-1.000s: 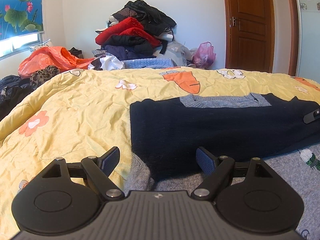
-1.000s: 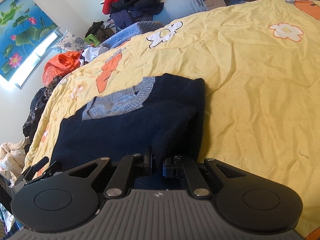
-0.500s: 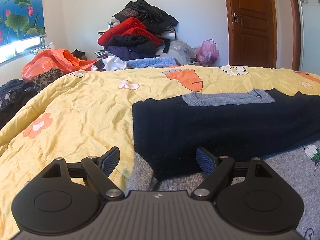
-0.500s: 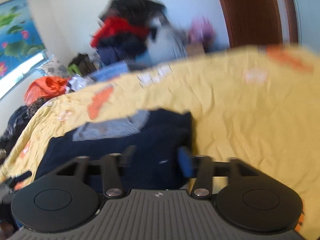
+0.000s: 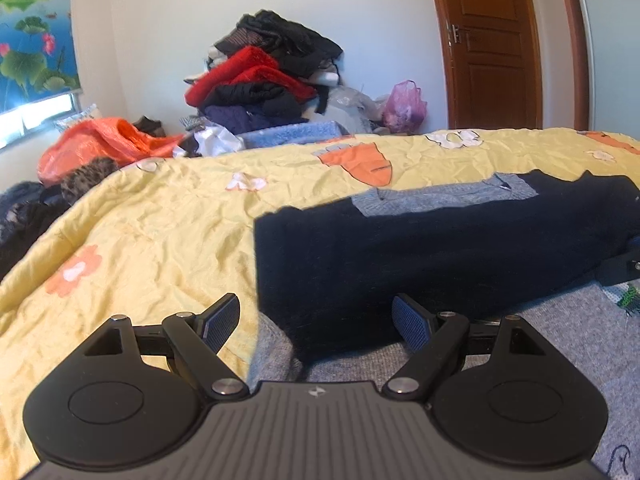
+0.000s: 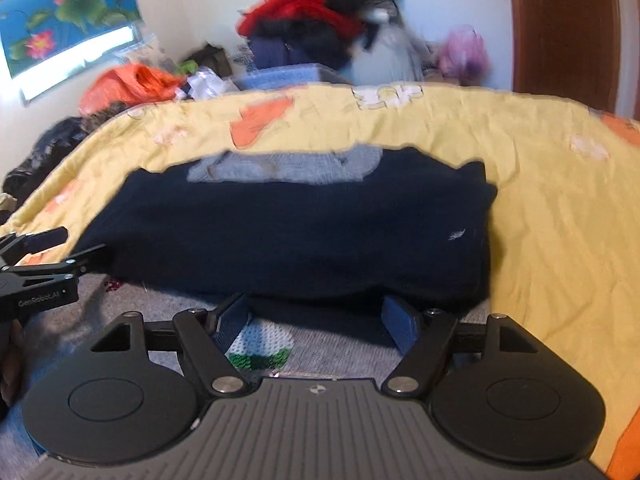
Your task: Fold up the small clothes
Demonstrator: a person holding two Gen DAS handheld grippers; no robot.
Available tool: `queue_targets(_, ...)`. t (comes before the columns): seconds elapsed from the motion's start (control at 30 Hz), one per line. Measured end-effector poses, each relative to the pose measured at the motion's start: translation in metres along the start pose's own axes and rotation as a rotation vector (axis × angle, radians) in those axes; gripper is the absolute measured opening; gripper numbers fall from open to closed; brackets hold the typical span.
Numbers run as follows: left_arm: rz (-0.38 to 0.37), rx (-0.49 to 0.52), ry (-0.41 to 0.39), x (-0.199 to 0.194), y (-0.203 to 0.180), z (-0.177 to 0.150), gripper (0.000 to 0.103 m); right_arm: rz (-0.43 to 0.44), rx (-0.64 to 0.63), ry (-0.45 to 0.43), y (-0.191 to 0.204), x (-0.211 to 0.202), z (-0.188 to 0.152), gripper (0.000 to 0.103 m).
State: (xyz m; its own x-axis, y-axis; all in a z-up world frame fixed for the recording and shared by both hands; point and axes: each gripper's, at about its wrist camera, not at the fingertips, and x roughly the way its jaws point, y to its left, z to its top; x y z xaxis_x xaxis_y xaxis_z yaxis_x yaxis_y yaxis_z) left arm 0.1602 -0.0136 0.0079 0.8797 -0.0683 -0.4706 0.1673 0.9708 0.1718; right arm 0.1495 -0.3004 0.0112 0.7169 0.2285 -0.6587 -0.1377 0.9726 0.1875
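- The navy sweater (image 5: 432,248) with its grey ribbed collar (image 5: 444,198) lies flat on the yellow floral quilt (image 5: 168,224), sleeves apparently folded in so the body forms a broad rectangle.
- Its hem end is grey knit (image 5: 560,332) with a small green-and-white motif (image 6: 262,348), and reaches toward the near edge of the bed, under both tools.
- The left tool (image 5: 316,322) hangs at the sweater's near left corner, fingers spread wide, holding nothing.
- The right tool (image 6: 318,320) hangs over the grey hem near the sweater's right side, also spread wide and empty; this view is slightly blurred.
- Judged from this, the side folds look done and the step in hand is the lengthwise fold.
- The next move probably calls for both tools to drop onto the near hem corners, pinch all the knit layers, and carry them level toward the collar.
- Beyond the far edge of the bed stand a clothes pile (image 5: 264,80), an orange bag (image 5: 104,144) and a wooden door (image 5: 492,44).
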Motion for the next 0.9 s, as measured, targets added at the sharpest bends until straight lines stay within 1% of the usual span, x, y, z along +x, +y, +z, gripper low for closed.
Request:
queue_targets(0.03,-0.01,-0.002,-0.013,-0.003,0.001,0.002,0.084,0.009,-0.001,0.021,-0.002,-0.001,0.002,0.076)
queue_targets(0.07,-0.052,-0.021,-0.005,-0.005,0.005,0.006,0.084,0.013,-0.003,0.046,-0.003,-0.004,0.005,0.074)
queue_targets(0.1,-0.115,-0.056,0.013,-0.004,0.011,0.012,0.084,0.006,0.002,0.063,-0.005,-0.007,0.01,0.066)
queue_targets(0.13,-0.167,-0.081,0.016,-0.002,0.015,0.018,0.084,0.004,0.018,0.057,-0.009,-0.01,0.016,0.061)
queue_targets(0.17,-0.18,-0.08,0.014,0.003,0.016,0.024,0.084,0.001,0.032,0.025,-0.011,-0.013,0.023,0.061)
queue_targets(0.2,-0.161,-0.058,0.025,0.012,0.013,0.032,0.084,-0.002,0.043,-0.015,-0.014,-0.014,0.032,0.061)
queue_targets(0.23,-0.137,-0.034,0.053,0.025,0.009,0.04,0.084,-0.01,0.057,-0.044,-0.016,-0.011,0.041,0.061)
queue_targets(0.27,-0.13,-0.019,0.09,0.039,0.005,0.047,0.084,-0.019,0.075,-0.055,-0.017,-0.005,0.05,0.062)
queue_targets(0.33,-0.148,-0.02,0.172,0.069,0.001,0.057,0.084,-0.039,0.097,-0.03,-0.019,0.014,0.065,0.065)
queue_targets(0.4,-0.144,-0.03,0.246,0.093,0.0,0.062,0.085,-0.091,0.059,0.008,-0.018,0.034,0.073,0.066)
queue_targets(0.43,-0.151,-0.05,0.269,0.102,0.003,0.063,0.086,-0.133,0.03,0.042,-0.017,0.042,0.072,0.065)
queue_targets(0.47,-0.173,-0.091,0.294,0.108,0.009,0.064,0.089,-0.144,0.005,0.064,-0.015,0.047,0.069,0.066)
queue_targets(0.5,-0.192,-0.141,0.314,0.111,0.018,0.064,0.093,-0.134,-0.03,0.055,-0.012,0.043,0.065,0.068)
queue_targets(0.53,-0.208,-0.177,0.324,0.113,0.025,0.061,0.095,-0.12,-0.056,0.067,-0.011,0.039,0.059,0.07)
queue_targets(0.57,-0.223,-0.175,0.315,0.113,0.028,0.057,0.097,-0.101,-0.068,0.084,-0.012,0.033,0.053,0.071)
queue_targets(0.6,-0.231,-0.14,0.303,0.111,0.026,0.054,0.098,-0.075,-0.08,0.094,-0.012,0.025,0.045,0.074)
queue_targets(0.63,-0.231,-0.11,0.289,0.108,0.024,0.051,0.098,-0.057,-0.1,0.108,-0.013,0.018,0.037,0.08)
queue_targets(0.67,-0.229,-0.105,0.278,0.106,0.025,0.049,0.098,-0.05,-0.107,0.146,-0.014,0.014,0.03,0.081)
queue_targets(0.7,-0.228,-0.11,0.277,0.103,0.026,0.048,0.098,-0.047,-0.115,0.143,-0.017,0.006,0.026,0.08)
queue_targets(0.77,-0.212,-0.124,0.286,0.097,0.028,0.047,0.098,-0.023,-0.106,0.115,-0.022,-0.012,0.022,0.079)
queue_targets(0.83,-0.196,-0.121,0.289,0.088,0.027,0.047,0.098,-0.01,-0.066,0.052,-0.025,-0.035,0.022,0.08)
queue_targets(0.9,-0.194,-0.091,0.279,0.078,0.025,0.044,0.098,-0.002,-0.022,-0.019,-0.03,-0.052,0.028,0.081)
